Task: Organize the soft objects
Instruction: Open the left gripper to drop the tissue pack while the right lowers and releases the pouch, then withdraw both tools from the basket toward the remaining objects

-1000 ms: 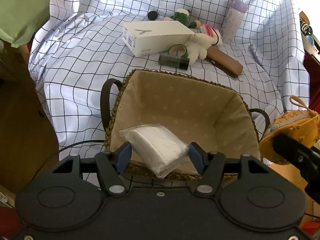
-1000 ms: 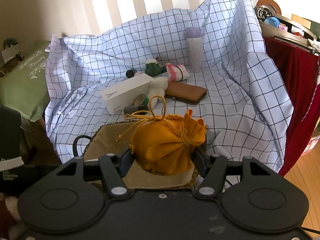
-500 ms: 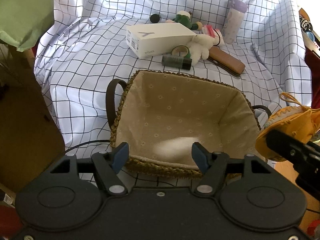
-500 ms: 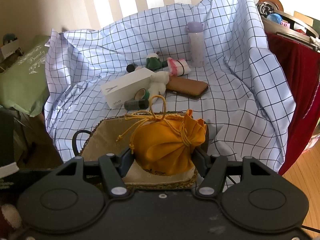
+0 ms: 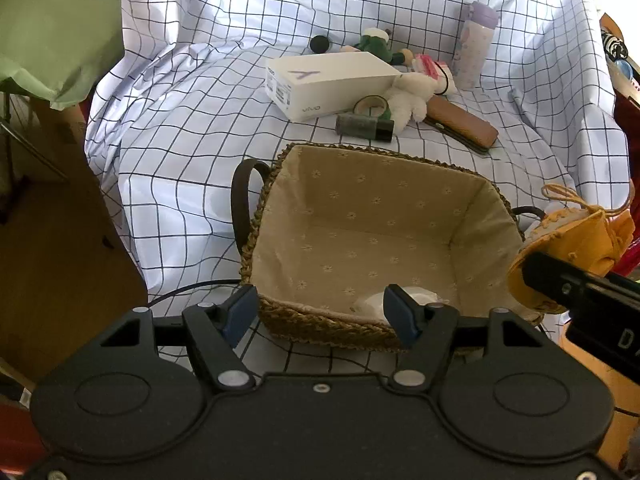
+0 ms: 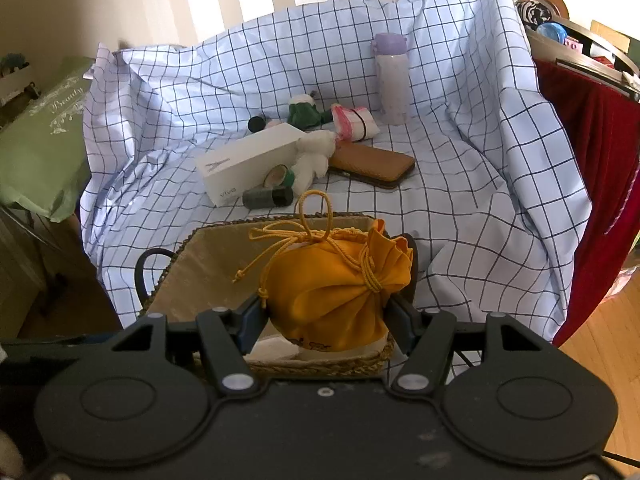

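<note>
- Our left hand-held gripper [image 5: 320, 312] is released, its jaws apart with nothing between them, above the near rim of the woven basket [image 5: 320, 324].
- A white packet [image 5: 374, 304] lies on the basket's fabric lining near that rim.
- Our right hand-held gripper [image 6: 326, 320] is clenched on the yellow drawstring pouch [image 6: 332, 284], both pads pressing its sides, above the basket's near right corner.
- On the checked cloth [image 5: 180, 128] behind the basket we see a white box [image 5: 328, 78], a white plush toy [image 5: 410, 96], a tape roll [image 5: 372, 104], a dark tube [image 5: 364, 128], a brown case [image 5: 460, 126] and a purple-capped bottle [image 5: 476, 44].
</note>
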Tool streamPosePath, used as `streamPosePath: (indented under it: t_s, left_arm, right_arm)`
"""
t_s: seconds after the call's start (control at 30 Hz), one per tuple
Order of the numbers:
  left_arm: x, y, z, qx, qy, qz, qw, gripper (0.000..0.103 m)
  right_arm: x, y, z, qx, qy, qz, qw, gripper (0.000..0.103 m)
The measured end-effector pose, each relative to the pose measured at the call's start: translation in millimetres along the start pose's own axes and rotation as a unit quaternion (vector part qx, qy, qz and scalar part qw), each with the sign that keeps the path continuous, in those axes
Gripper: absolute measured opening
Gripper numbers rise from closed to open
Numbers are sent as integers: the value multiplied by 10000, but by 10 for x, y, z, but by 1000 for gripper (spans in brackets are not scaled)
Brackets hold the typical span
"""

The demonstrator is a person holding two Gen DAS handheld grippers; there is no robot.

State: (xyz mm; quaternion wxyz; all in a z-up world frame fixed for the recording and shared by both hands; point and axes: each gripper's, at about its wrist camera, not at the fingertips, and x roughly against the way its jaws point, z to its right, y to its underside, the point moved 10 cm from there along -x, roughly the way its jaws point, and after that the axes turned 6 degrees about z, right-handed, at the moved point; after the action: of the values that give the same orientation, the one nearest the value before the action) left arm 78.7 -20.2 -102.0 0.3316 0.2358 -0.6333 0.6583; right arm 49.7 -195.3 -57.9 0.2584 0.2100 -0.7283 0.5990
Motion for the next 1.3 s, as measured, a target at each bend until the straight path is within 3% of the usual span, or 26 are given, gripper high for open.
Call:
streamPosePath:
  t_s: [0.3,0.43,1.3]
  left_arm:
    - [1,17,-2,-25,-14,-26,10000,65]
    - [1,15,-5,-31,-16,-18,10000,72]
    - [23,3,-43,-54,-153,23,9999,72]
  right_arm:
    - [-44,30,-12,7,-20,-66,10000,67]
    - [-41,29,-16,44,-5,-29,10000,67]
    - [-16,53,-1,19,39,-28,10000,67]
